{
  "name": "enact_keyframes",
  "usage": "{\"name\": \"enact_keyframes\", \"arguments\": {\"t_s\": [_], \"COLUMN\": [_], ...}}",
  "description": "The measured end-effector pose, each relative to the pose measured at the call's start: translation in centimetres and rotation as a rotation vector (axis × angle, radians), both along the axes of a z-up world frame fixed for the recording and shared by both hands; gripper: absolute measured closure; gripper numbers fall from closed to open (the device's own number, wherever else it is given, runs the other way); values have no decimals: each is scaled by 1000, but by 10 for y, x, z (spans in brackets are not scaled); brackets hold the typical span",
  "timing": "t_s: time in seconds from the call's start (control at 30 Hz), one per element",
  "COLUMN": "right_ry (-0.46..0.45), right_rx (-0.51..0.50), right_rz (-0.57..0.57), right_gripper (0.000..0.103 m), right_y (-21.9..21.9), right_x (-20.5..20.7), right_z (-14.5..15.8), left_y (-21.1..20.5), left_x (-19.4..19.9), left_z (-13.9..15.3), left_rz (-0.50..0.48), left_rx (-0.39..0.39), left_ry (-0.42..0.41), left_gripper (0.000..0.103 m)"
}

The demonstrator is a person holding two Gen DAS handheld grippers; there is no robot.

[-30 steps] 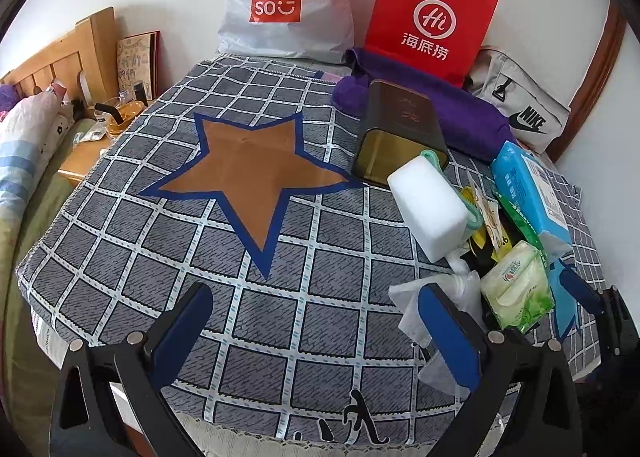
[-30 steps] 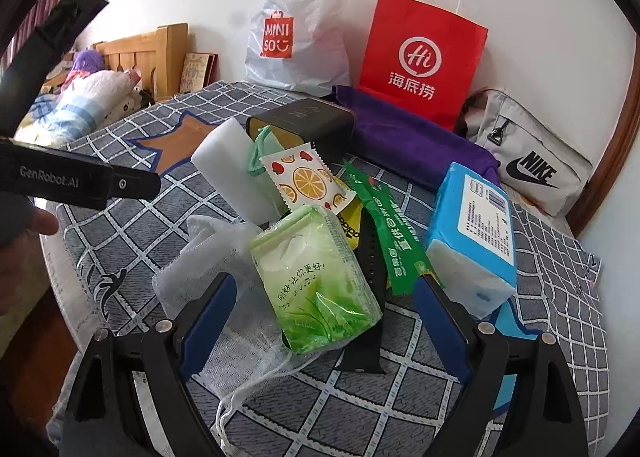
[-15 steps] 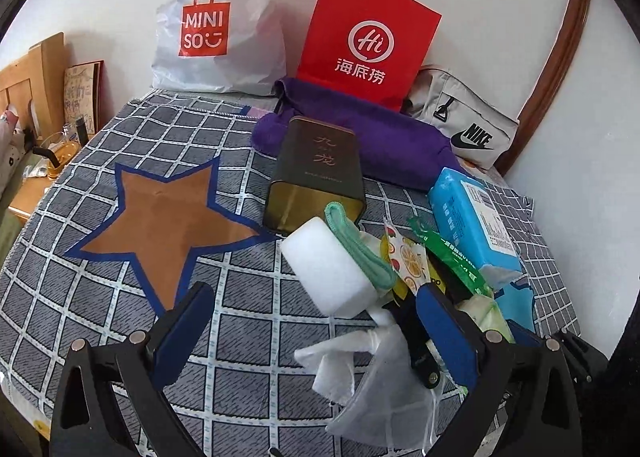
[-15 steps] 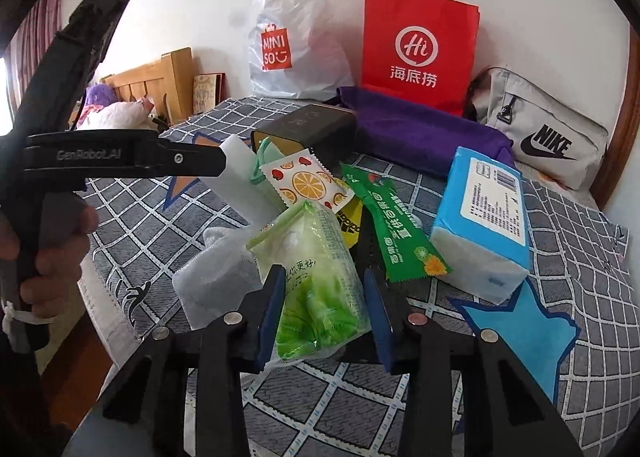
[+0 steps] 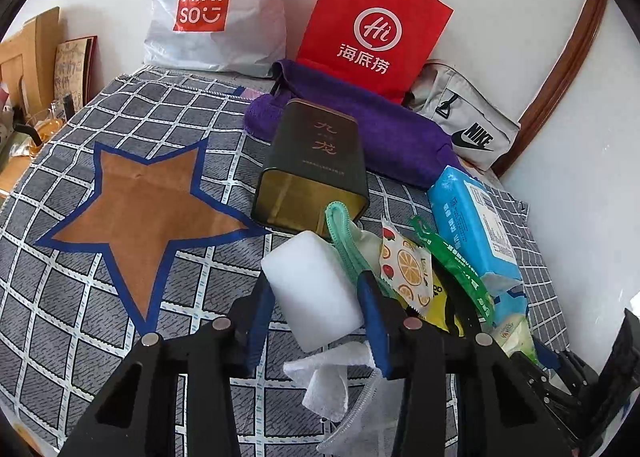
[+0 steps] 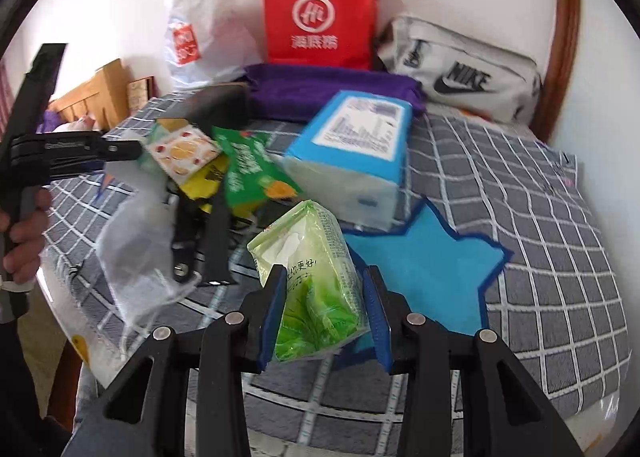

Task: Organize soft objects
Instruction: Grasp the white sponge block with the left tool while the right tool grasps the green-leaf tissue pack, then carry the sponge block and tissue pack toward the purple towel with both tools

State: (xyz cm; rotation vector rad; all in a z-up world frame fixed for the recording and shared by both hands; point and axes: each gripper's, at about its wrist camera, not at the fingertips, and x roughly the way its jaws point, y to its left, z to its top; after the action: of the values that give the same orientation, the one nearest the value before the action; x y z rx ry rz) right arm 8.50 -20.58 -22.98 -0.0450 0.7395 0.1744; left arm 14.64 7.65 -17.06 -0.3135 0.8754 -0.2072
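My left gripper (image 5: 316, 297) is shut on a white foam sponge block (image 5: 312, 285) at the near middle of the grid-patterned cloth (image 5: 80, 317). My right gripper (image 6: 324, 281) is shut on a green tissue pack (image 6: 316, 277) and holds it above the blue star patch (image 6: 424, 269). A brown star patch (image 5: 148, 201) lies to the left of the pile. A blue tissue pack (image 6: 356, 141), also in the left wrist view (image 5: 472, 225), lies behind the green pack. A white mesh bag (image 6: 136, 241) lies at the left.
Snack packets (image 5: 408, 269), a green strap (image 5: 344, 241), a dark tin (image 5: 316, 161) and a black strap (image 6: 216, 233) sit in the pile. A purple towel (image 5: 384, 133), red paper bag (image 5: 372, 29), white Miniso bag (image 5: 208, 13) and Nike pouch (image 6: 460, 73) line the wall.
My left gripper moved to the sponge and shut on it. My right gripper shut on the green tissue pack, lifted it and swung right toward the blue star.
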Motion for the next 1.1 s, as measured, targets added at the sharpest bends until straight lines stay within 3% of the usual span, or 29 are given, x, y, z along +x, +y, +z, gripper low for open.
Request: {"name": "enact_keyframes", "arguments": {"t_s": [0.27, 0.53, 0.7, 1.1], "right_ry": [60, 84, 79, 26], "right_rx": [46, 77, 88, 109], "right_rz": [-60, -24, -23, -17], "right_gripper": [63, 54, 68, 70], "right_y": [-17, -15, -18, -26], "right_x": [9, 14, 11, 7], "right_z": [-18, -23, -17, 24], "left_y": [27, 39, 38, 35], "left_x": [-15, -28, -32, -27], "left_z": [14, 25, 31, 62], "left_rz": [70, 110, 116, 127], "left_rx": [27, 41, 49, 46], "left_ry": [-10, -11, -12, -40], "left_gripper": [63, 63, 63, 63]}}
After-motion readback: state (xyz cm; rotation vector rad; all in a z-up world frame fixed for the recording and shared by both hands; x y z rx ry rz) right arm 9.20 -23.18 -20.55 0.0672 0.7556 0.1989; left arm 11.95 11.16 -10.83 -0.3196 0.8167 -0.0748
